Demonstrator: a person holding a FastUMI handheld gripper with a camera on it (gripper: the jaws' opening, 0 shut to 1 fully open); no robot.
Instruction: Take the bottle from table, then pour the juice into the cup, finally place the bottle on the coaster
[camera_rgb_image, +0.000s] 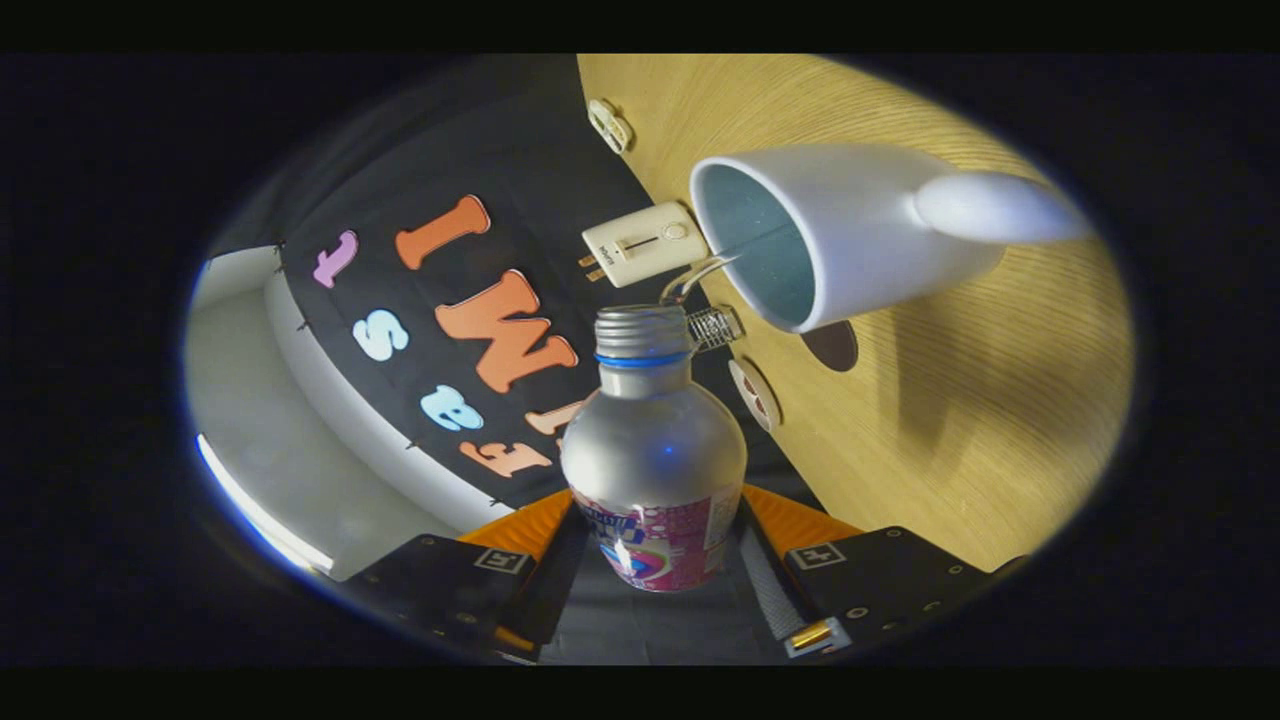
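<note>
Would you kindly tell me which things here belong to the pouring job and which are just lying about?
Part of the job:
- bottle, held between the gripper jaws, uncapped, pouring
- cup, catching the stream
- dark round coaster behind the cup

Just lying about:
- cream plug adapter
- white clip
- small round disc

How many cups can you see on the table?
1. The white cup stands on the wooden table, just beyond the bottle held between the tongs. Others may be hidden.
</note>
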